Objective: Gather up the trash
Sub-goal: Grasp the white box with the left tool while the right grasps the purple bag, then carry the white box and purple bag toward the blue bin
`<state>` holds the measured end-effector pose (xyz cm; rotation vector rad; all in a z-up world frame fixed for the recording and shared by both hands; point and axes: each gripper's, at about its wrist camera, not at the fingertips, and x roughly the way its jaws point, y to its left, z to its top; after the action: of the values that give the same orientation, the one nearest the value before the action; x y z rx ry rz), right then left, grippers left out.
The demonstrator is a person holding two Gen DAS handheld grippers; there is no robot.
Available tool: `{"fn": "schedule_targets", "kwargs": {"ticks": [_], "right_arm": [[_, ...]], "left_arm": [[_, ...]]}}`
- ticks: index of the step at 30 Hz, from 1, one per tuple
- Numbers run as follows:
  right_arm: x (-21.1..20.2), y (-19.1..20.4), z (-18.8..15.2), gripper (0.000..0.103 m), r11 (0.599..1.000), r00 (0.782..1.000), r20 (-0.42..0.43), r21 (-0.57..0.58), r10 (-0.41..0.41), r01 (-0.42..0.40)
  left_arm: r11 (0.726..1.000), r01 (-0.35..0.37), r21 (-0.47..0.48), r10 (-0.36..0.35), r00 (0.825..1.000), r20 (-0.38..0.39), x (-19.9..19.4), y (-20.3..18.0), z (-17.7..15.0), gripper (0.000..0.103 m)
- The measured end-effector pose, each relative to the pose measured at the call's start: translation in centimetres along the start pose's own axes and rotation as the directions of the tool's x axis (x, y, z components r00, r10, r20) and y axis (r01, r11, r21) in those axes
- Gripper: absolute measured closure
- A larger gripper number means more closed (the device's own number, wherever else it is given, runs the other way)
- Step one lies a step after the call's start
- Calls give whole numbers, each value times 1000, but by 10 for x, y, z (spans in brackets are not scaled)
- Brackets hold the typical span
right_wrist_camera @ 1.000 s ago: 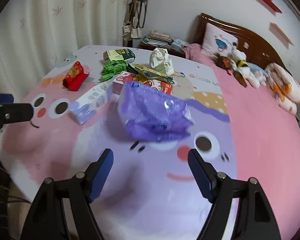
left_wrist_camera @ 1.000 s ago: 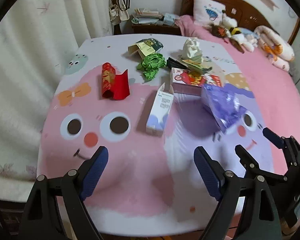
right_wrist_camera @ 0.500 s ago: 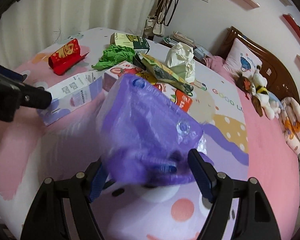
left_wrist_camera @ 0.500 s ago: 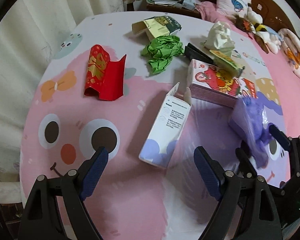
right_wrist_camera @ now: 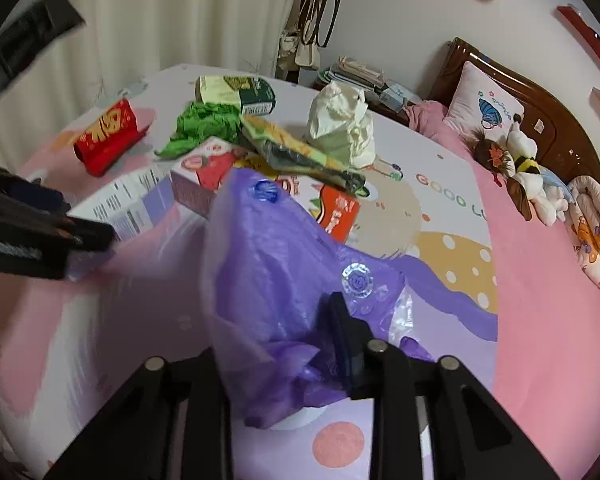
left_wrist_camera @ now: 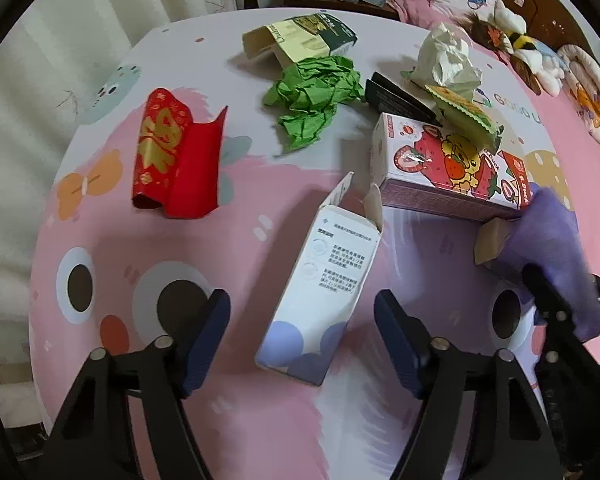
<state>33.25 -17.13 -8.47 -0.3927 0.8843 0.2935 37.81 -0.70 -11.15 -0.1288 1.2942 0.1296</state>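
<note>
The right gripper (right_wrist_camera: 284, 344) pinches the crumpled purple plastic bag (right_wrist_camera: 276, 264), presumably as the trash receptacle. The left gripper (left_wrist_camera: 302, 322), jaws spread, straddles the opened white cardboard carton (left_wrist_camera: 324, 292) lying flat on the cartoon-print bedsheet (left_wrist_camera: 112, 240), apparently positioned for pickup.

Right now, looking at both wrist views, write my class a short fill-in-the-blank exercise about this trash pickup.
1. The right gripper is shut on a ____ plastic bag.
2. The left gripper is ____, with the white carton lying between its fingers.
3. The crumpled paper beside the red envelope is ____.

Answers: purple; open; green
</note>
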Motion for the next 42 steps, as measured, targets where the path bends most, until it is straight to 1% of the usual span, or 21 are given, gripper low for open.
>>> {"fn": "schedule_targets", "kwargs": {"ticks": [2, 3, 4, 5, 8, 11, 14, 17, 20, 23, 28, 34, 39, 42], "right_arm": [[-5, -3, 3, 84, 1000, 1000, 9, 18, 16, -17], [-8, -4, 4, 84, 999, 1000, 13, 27, 24, -25], [-10, -5, 6, 85, 999, 999, 17, 33, 31, -31], [-12, -6, 8, 86, 999, 999, 21, 39, 37, -38], [-22, -11, 12, 86, 995, 998, 33, 73, 62, -64], [-35, -22, 16, 87, 980, 992, 43, 155, 116, -122], [-46, -34, 18, 87, 951, 982, 48, 248, 180, -186], [-59, -40, 15, 87, 911, 969, 52, 333, 240, -243], [-71, -38, 8, 87, 876, 958, 55, 391, 283, -281], [-87, -30, -4, 87, 855, 956, 62, 435, 286, -284], [-122, 2, -29, 87, 840, 959, 57, 470, 277, -271], [-156, 56, -60, 87, 830, 956, 24, 489, 292, -266], [-185, 106, -82, 87, 836, 956, 14, 480, 295, -265], [-200, 131, -97, 87, 832, 956, 10, 489, 294, -261]], "left_arm": [[1000, 6, 6, -6, 1000, -10, 3, -2, 1, 42], [1000, 9, 8, -9, 1000, -14, 5, -3, 2, 45], [1000, 10, 8, -10, 1000, -16, 6, -2, 3, 50], [1000, 13, 9, -13, 1000, -23, 8, -2, 3, 58], [1000, 20, 13, -19, 999, -31, 9, -4, 2, 69], [999, 12, 30, -11, 1000, -8, -1, -4, -2, 69], [999, 31, 34, -32, 999, 19, -17, 1, -10, 69], [998, 53, 37, -54, 998, 44, -36, 9, -21, 69], [996, 78, 46, -81, 994, 68, -59, 17, -39, 69], [991, 114, 68, -120, 988, 92, -85, 28, -61, 69], [982, 140, 123, -154, 982, 111, -125, 52, -104, 69], [970, 118, 211, -150, 978, 145, -165, 90, -162, 69], [962, 117, 248, -158, 975, 155, -180, 119, -201, 69], [958, 131, 256, -170, 976, 136, -181, 136, -227, 69]]}}
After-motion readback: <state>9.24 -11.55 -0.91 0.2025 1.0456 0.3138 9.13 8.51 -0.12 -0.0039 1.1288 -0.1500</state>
